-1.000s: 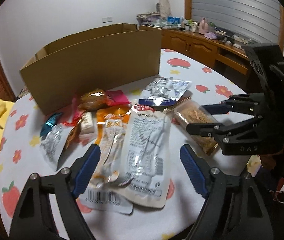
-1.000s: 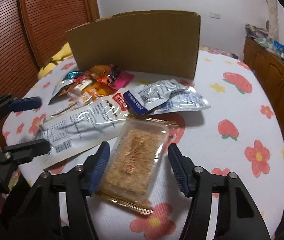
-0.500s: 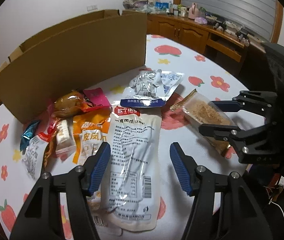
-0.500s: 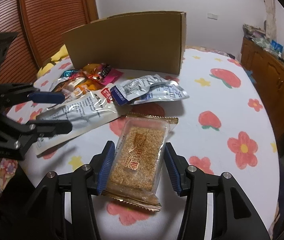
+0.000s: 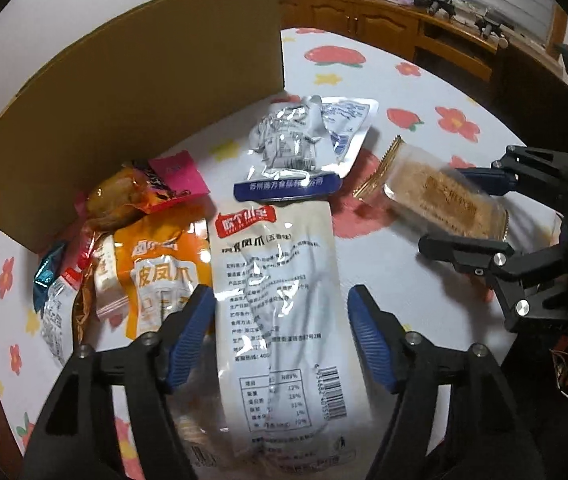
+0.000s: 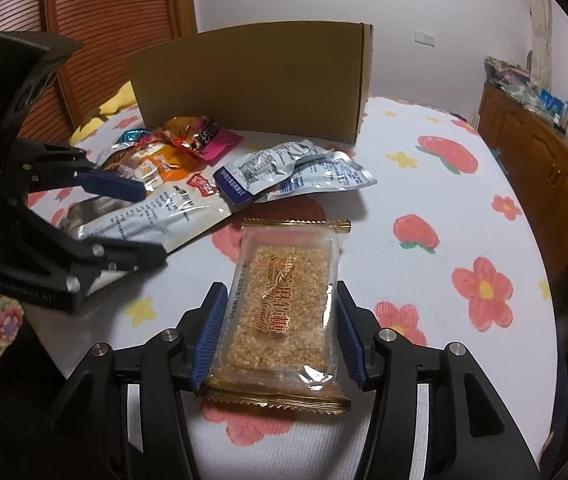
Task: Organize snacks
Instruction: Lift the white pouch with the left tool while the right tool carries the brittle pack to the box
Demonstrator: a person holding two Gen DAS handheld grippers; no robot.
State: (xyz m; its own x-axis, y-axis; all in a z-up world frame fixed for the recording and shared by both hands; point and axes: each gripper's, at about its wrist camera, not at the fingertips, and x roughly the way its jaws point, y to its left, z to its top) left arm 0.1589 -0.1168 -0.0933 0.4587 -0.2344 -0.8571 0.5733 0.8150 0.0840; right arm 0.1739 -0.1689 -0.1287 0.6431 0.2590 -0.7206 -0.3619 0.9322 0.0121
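Blue pads of the right gripper (image 6: 277, 334) press on both long edges of a clear-wrapped sesame candy bar (image 6: 281, 312), which lies flat on the flowered tablecloth (image 6: 424, 184) with its far gold-crimped end pointing toward the cardboard box (image 6: 251, 80); the grip is closed on the bar. The left gripper (image 5: 281, 334) straddles a long white snack pouch (image 5: 275, 304), and its jaws are opening: the left pad (image 5: 189, 332) sits right at the pouch's edge, where contact cannot be told, while the right pad stands clear of the other edge, so the pouch is between them but not pinched. Both tools tilt steeply down toward the table, the left one coming in from the side of the right-wrist view, the right one showing at the far right of the left-wrist view. Counting what can be told apart: one sesame bar, one white pouch, two silvery pouches (image 5: 308, 140) overlapping each other (one with a dark blue band) just beyond the white pouch's top, one orange pouch (image 5: 159, 264) partly tucked under the white pouch's left edge, and a heap of small wrappers (image 5: 139, 192) nearer the box whose number is hard to tell. One box stands on the table behind the snacks, its open top hidden from here.
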